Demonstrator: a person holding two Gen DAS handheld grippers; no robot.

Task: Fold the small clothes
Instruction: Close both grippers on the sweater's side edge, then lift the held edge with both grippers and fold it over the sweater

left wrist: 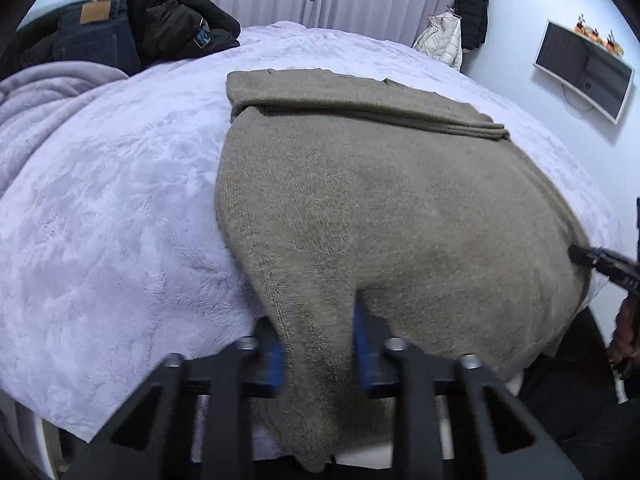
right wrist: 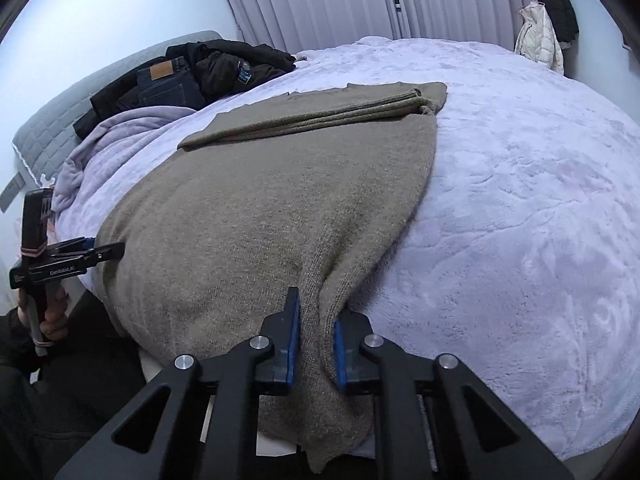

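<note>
Sweater (left wrist: 380, 208), a taupe knit, lies flat on the bed (left wrist: 120, 200) with its sleeves folded across the far end, so the near hem is the free edge left to carry over. In the left wrist view, the left gripper (left wrist: 318, 344) has its blue pads (left wrist: 276, 364) closed on a gathered bunch of the hem at the near left corner, which hangs over the bed edge; the fabric is pinched between them. At the right margin, the right gripper (left wrist: 580, 254) meets the opposite corner. In the right wrist view, the right gripper (right wrist: 316, 344) is likewise pinching a ridge of the sweater (right wrist: 260, 208) hem between its narrowly spaced pads (right wrist: 294, 344). The left gripper (right wrist: 116, 250) shows at the far left, at the other corner, with a hand (right wrist: 48, 316) around its handle. Holding both hem corners judged as preparation for lifting the hem toward the folded sleeves. A pile of dark clothes (right wrist: 192, 72) lies well apart near the headboard.
</note>
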